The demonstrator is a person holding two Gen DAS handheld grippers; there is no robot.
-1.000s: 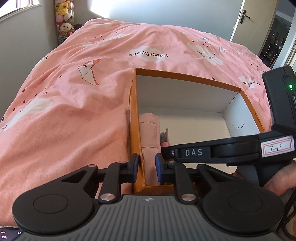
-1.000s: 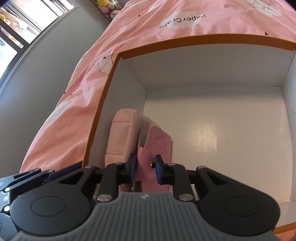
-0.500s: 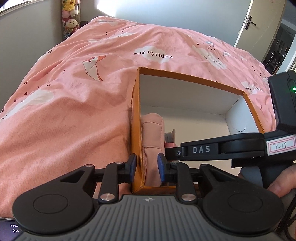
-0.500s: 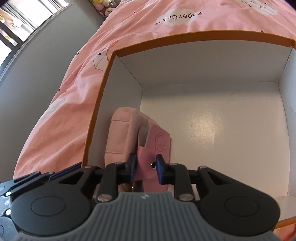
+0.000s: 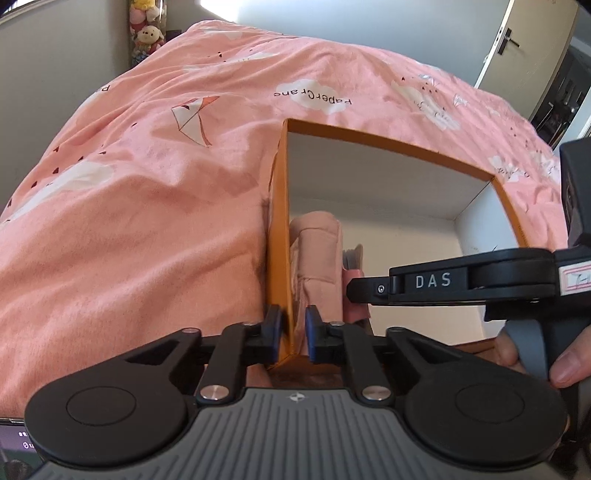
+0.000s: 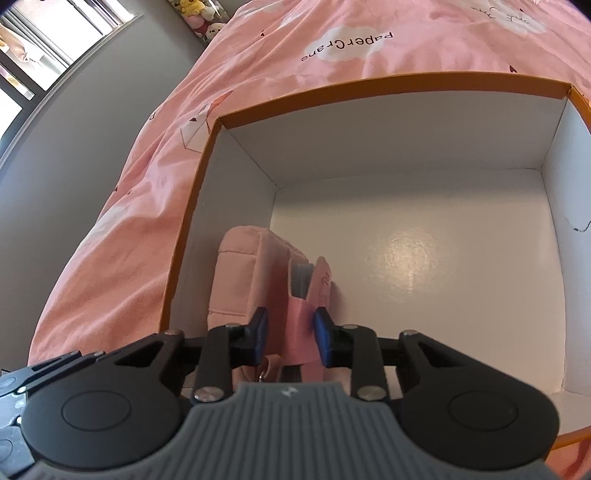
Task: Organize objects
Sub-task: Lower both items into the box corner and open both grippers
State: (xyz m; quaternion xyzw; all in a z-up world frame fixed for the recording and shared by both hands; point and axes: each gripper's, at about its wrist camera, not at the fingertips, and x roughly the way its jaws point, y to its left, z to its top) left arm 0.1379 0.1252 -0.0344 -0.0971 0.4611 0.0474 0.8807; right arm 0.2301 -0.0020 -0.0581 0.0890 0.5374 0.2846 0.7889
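An orange box (image 5: 280, 236) with a white inside (image 6: 424, 258) stands on the pink bed. My left gripper (image 5: 291, 338) is shut on the box's near left wall at the corner. Inside, against the left wall, a pink quilted pouch (image 6: 240, 280) stands upright; it also shows in the left wrist view (image 5: 317, 254). Beside it stands a small pink wallet (image 6: 312, 295). My right gripper (image 6: 290, 334) has its jaws parted on either side of the wallet's near end, with a gap on the left side. The right gripper reaches into the box in the left wrist view (image 5: 461, 282).
The pink bedspread (image 5: 147, 192) lies all around the box. Most of the box floor to the right of the wallet is bare white. Plush toys (image 5: 147, 33) stand at the far wall, and a door (image 5: 524, 44) is at the far right.
My right gripper's jaws have parted from the pink wallet, which now stands next to the pouch. The left gripper still holds the box wall.
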